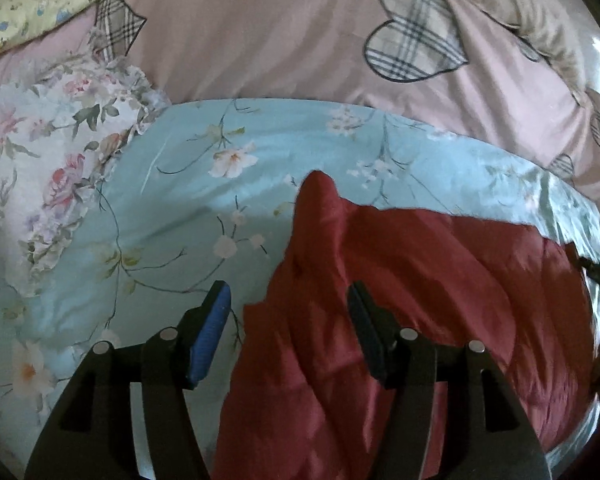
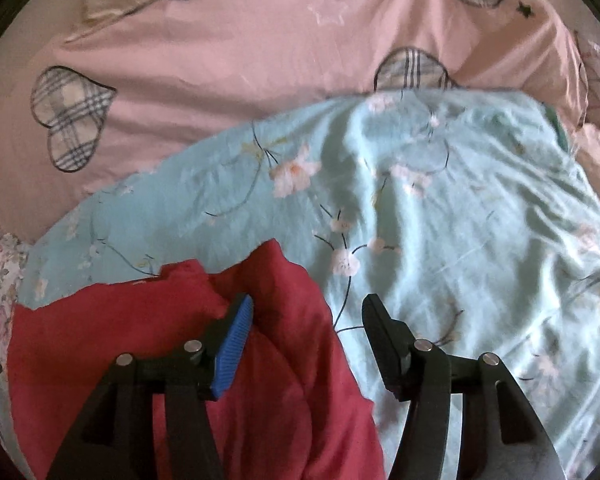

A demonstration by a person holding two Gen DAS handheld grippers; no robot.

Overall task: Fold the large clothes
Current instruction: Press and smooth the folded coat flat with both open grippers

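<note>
so we're setting up the fold: red quilted garment lies bunched on the blue floral sheet, left gripper and right gripper both released above it; next we'd pinch 2 edges.

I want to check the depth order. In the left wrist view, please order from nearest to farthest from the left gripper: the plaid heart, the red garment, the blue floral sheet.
From the left gripper:
1. Red garment: right under and between the open fingers.
2. Blue floral sheet: beneath the garment, spreading ahead and left.
3. Plaid heart: far ahead, upper right, on the pink cover.
</note>
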